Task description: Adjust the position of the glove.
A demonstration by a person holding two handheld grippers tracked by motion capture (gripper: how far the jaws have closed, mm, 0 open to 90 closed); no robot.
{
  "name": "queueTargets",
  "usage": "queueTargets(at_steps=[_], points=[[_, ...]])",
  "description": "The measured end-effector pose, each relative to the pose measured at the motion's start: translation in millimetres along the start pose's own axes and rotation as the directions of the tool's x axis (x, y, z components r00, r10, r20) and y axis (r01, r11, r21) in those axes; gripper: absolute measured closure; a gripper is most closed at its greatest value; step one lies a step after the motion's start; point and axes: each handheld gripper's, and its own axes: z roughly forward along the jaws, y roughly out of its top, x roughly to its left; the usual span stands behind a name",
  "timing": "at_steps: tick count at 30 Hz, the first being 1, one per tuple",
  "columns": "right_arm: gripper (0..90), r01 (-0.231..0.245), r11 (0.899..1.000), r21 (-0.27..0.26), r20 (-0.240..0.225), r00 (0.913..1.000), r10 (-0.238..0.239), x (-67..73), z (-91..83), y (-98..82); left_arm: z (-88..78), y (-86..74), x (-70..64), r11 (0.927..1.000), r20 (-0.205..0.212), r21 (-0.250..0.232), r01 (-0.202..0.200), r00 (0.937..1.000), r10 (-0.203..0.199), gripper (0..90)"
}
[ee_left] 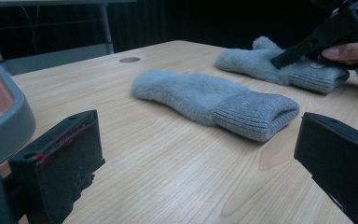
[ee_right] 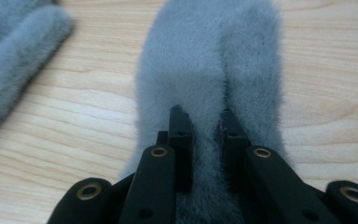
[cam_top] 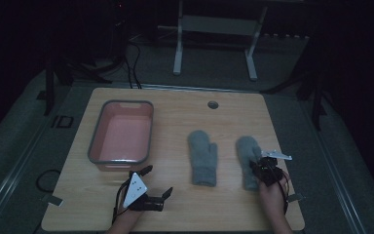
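Black jaws of the right gripper are pinched on a ridge of grey fleece, so the right mitten is grasped along its middle while it lies flat on the table. Beyond the jaw tips the mitten's rounded end is seen, and off to their left side lies the left mitten, untouched and apart from the held one. Toward that second mitten the left gripper is turned, its jaws spread wide with nothing between them; the ribbed cuff is seen ahead of them, just short of reach. A pink tub with a grey rim stands beside the left gripper, holding nothing. Judged from this, the work is barely begun: one mitten is gripped but not lifted, the other remains to be taken, and both are presumably to be moved into the tub.
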Motion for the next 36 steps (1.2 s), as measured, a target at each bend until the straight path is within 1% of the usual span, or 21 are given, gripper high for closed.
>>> queueTargets(at_steps=[2,5,8,11,13,15,18,23,25,27,28,32,33,35,36], points=[[80.2,0.008,1.0,-0.017,0.006,1.0,-0.008,5.1,-6.6,4.3,0.1,0.1,0.2,1.0,0.0,0.001,0.001,1.0,-0.001,1.2],[80.1,0.004,0.999,-0.049,0.028,0.9996,-0.003,14.4,-16.5,13.5,0.0,0.0,0.0,1.0,0.0,0.0,0.0,1.0,0.0,1.3],[80.2,-0.001,0.997,-0.081,0.034,0.9994,0.004,23.7,-24.6,24.7,0.1,0.1,0.0,1.0,-0.001,0.001,0.0,1.0,0.0,1.3],[80.2,-0.019,0.995,-0.102,0.02,0.9996,0.022,32.4,-30.9,36.0,0.0,0.1,0.4,1.0,-0.002,0.003,0.003,1.0,-0.003,1.3],[80.1,-0.019,0.993,-0.113,0.008,0.9998,0.02,39.9,-33.6,42.6,0.0,0.1,0.4,1.0,-0.003,0.002,0.002,1.0,-0.002,1.3],[80.1,-0.009,0.993,-0.12,-0.003,1.0,0.008,49.9,-35.3,47.6,0.0,0.1,0.3,1.0,-0.002,0.001,0.002,1.0,-0.002,1.3],[80.1,-0.008,0.993,-0.119,-0.036,0.9993,0.004,65.0,-34.6,52.8,0.0,0.0,0.3,1.0,-0.003,0.001,0.003,1.0,-0.003,1.2],[80.1,-0.036,0.993,-0.112,-0.089,0.9957,0.026,90.9,-28.4,56.2,-0.2,-0.1,0.5,0.9999,-0.004,-0.002,0.01,0.9999,-0.01,1.2],[80.1,-0.024,0.994,-0.102,-0.101,0.9948,0.013,103.3,-24.6,55.5,-0.2,-0.1,0.3,1.0,-0.003,-0.003,0.006,1.0,-0.006,1.3],[80.1,-0.029,0.995,-0.091,-0.122,0.9924,0.017,113.5,-20.9,54.9,-0.2,-0.1,0.3,1.0,-0.001,-0.003,0.006,1.0,-0.006,1.3],[80.1,-0.018,0.996,-0.085,-0.123,0.9924,0.007,118.0,-19.3,55.1,-0.2,-0.1,0.3,1.0,0.0,-0.003,0.006,1.0,-0.006,1.3],[80.0,-0.023,0.997,-0.077,-0.139,0.9902,0.012,132.6,-14.7,57.8,-0.2,-0.1,0.1,1.0,0.003,-0.004,0.007,1.0,-0.007,1.2],[80.0,-0.021,0.997,-0.078,-0.146,0.9892,0.009,136.6,-13.7,58.9,-0.2,-0.1,0.1,1.0,0.003,-0.004,0.006,1.0,-0.006,1.3],[79.9,-0.004,0.997,-0.079,-0.142,0.9898,-0.007,144.2,-11.0,60.7,-0.4,-0.1,0.1,1.0,0.006,-0.003,0.007,1.0,-0.007,1.2],[79.9,-0.011,0.997,-0.075,-0.149,0.9888,0.0,146.1,-9.9,61.1,-0.5,-0.2,0.0,1.0,0.006,-0.004,0.006,1.0,-0.006,1.2]])
